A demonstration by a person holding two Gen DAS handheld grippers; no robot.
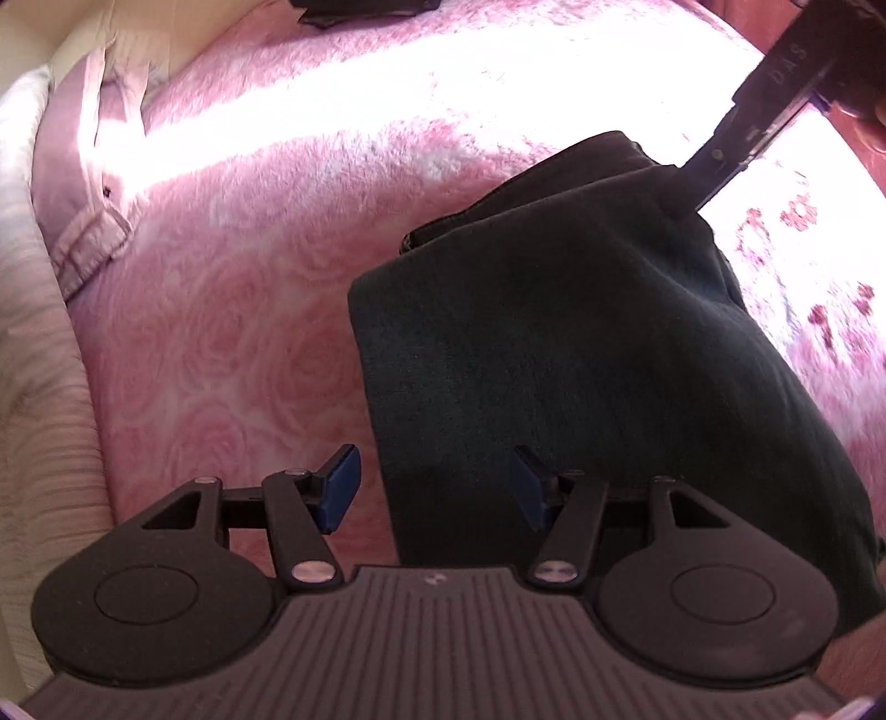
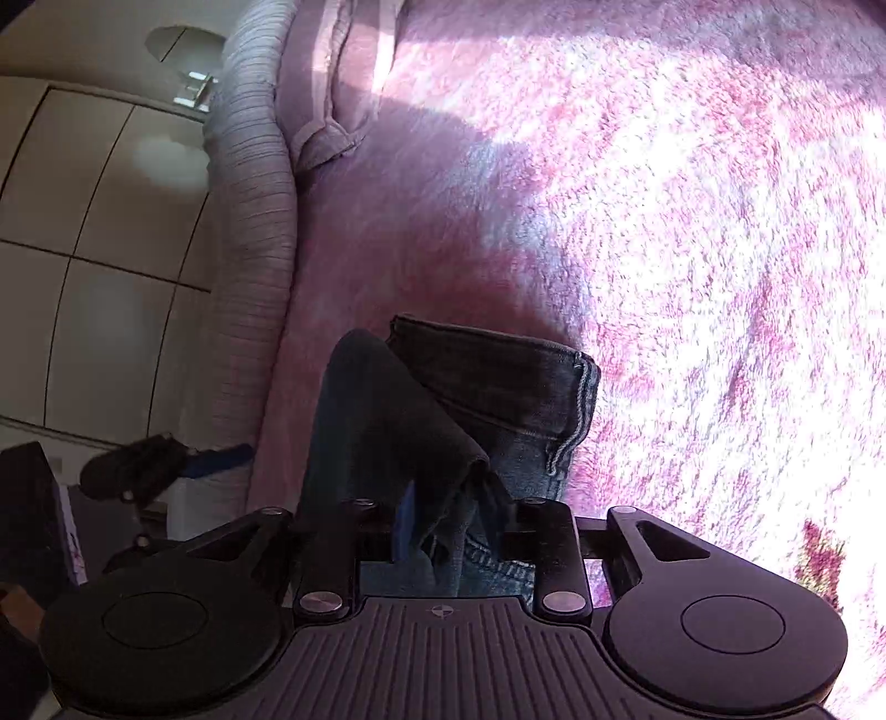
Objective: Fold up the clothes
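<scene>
Dark folded jeans (image 1: 581, 354) lie on a pink fluffy blanket (image 1: 266, 310). My left gripper (image 1: 434, 490) is open, its blue pads apart over the near edge of the jeans, holding nothing. The right gripper (image 1: 714, 171) shows at the far right corner of the jeans, shut on the fabric. In the right wrist view my right gripper (image 2: 443, 531) is shut on a dark fold of the jeans (image 2: 421, 421), with the denim hem (image 2: 526, 376) stretching forward over the blanket (image 2: 692, 249).
A pink garment (image 1: 83, 183) lies on the blanket at the far left, also seen in the right wrist view (image 2: 332, 83). A ribbed mattress edge (image 2: 249, 249) borders the blanket, with tiled floor (image 2: 99, 249) beyond. A dark item (image 1: 365, 11) lies at the far edge.
</scene>
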